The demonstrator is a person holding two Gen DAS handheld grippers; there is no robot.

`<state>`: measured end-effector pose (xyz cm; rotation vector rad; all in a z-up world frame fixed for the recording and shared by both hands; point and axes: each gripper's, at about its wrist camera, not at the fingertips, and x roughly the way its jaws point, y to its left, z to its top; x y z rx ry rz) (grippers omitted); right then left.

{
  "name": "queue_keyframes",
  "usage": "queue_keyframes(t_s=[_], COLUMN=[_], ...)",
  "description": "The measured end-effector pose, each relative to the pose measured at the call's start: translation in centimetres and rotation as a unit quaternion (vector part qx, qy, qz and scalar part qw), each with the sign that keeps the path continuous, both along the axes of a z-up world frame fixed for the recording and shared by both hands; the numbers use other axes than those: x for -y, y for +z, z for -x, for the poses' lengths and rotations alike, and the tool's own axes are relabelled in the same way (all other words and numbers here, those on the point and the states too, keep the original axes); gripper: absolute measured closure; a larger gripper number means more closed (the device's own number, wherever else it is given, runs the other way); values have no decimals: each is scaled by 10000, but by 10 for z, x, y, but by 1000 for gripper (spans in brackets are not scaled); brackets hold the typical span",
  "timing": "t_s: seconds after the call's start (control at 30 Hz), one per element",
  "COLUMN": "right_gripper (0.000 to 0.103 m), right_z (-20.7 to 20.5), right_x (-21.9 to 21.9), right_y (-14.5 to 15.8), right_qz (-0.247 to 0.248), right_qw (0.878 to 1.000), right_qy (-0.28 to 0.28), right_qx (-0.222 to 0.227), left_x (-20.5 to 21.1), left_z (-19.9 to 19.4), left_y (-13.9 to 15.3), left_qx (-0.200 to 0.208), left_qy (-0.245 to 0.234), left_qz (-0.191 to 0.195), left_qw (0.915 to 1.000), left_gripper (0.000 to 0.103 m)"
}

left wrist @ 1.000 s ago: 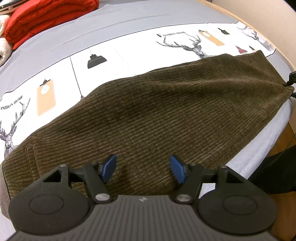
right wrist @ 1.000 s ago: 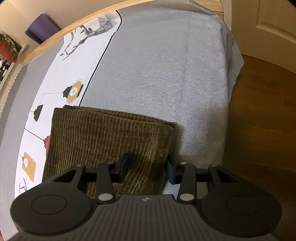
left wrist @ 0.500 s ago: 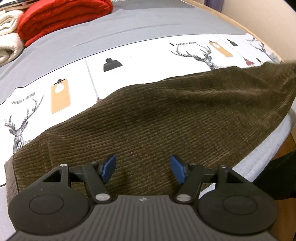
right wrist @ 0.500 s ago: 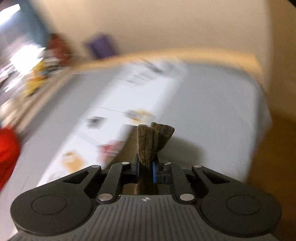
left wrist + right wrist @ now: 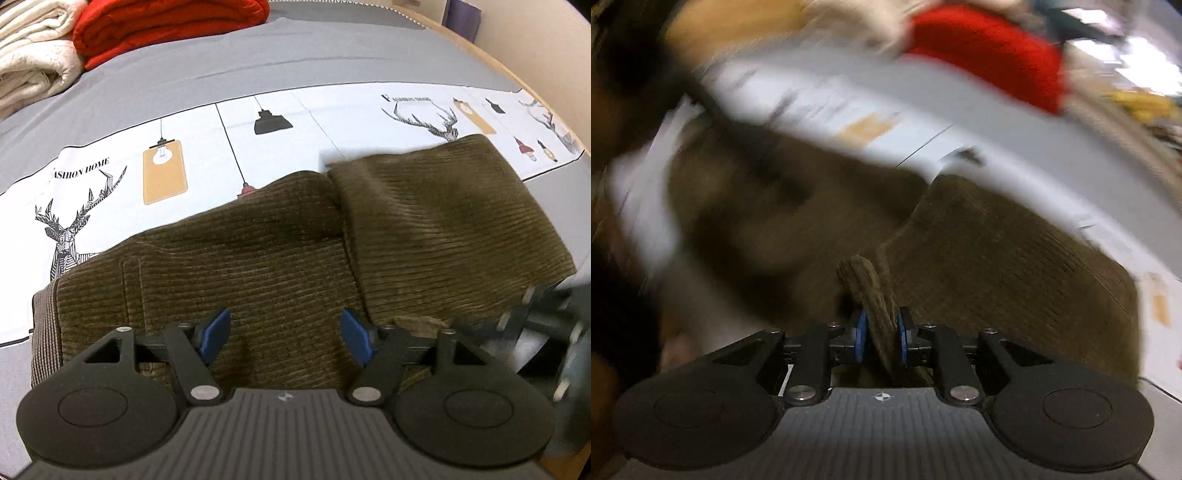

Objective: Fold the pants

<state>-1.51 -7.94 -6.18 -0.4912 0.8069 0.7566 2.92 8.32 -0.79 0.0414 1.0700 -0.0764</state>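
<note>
Brown corduroy pants lie across the bed, waistband at the left. The leg end is doubled back over the upper part. My left gripper hovers over the seat of the pants; its jaws are widening and its blue pads hold nothing. My right gripper pinches a bunched fold of the leg hem between its pads, though its jaws are easing apart. It also shows as a blurred shape at the lower right of the left wrist view, right gripper. The right wrist view is heavily smeared by motion.
The bed has a grey sheet with a white printed band of deer and lamps. A folded red blanket and a white one lie at the far left. A wooden bed edge runs along the far right.
The right gripper closed on the leg hem and swung it quickly across toward the waist, so the leg now lies doubled over. The left gripper drifted a little over the pants.
</note>
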Motion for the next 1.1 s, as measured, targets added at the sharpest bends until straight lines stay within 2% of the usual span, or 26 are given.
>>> queue_keyframes(t_s=[0.1, 0.13, 0.17, 0.2, 0.33, 0.5, 0.57, 0.6, 0.63, 0.67, 0.77, 0.87, 0.93, 1.03, 1.1], right_gripper=[77, 73, 63, 57, 55, 55, 60, 80, 90, 92, 94, 94, 94, 93, 92], right_z=[14, 13, 8, 4, -11, -10, -16, -18, -20, -21, -13, 14, 28, 33, 38], right_x=[-4, 1, 5, 9, 7, -24, -30, -31, -32, -32, -20, -3, 5, 5, 7], right_y=[5, 11, 17, 22, 13, -9, -15, -16, -14, -13, 13, 35, 27, -13, -23], right_qz=[-64, -227, -387, -526, -415, 36, 235, 250, 222, 211, -172, -431, -274, 458, 670], right_qw=[9993, 9992, 9990, 9986, 9988, 10000, 9997, 9997, 9997, 9997, 9981, 9913, 9895, 9899, 9869], right_qy=[351, 332, 224, 46, -240, 6, 48, 57, 66, 29, 95, 583, 919, 1198, 1281], right_qx=[73, 87, 87, 101, -13, 68, 59, 55, 48, 131, 582, 1095, 1085, 599, 714], left_x=[-2, -2, -3, -3, 0, 1, 1, 0, -1, -3, -7, -8, -6, 1, 7], left_z=[-1, -1, -2, -3, -5, -6, -6, -6, -5, -5, -5, -6, -9, -16, -23], left_y=[4, 6, 7, 8, 8, 6, 6, 6, 5, 5, 5, 8, 8, 7, 7], left_qx=[33, 45, 58, 56, 39, 24, 26, 26, 22, 15, 20, 50, 40, 26, 13], left_qy=[41, 49, 55, 67, 80, 79, 77, 77, 88, 110, 192, 227, 225, 203, 224], left_qz=[41, 56, 61, 62, 47, 22, 6, 1, -3, -10, 3, 32, 41, 52, 150], left_qw=[10000, 10000, 9999, 9999, 9999, 10000, 10000, 10000, 10000, 9999, 9998, 9997, 9997, 9998, 9996], left_gripper=[27, 27, 27, 27, 27, 27, 27, 27, 27, 27, 27, 27, 27, 27, 27])
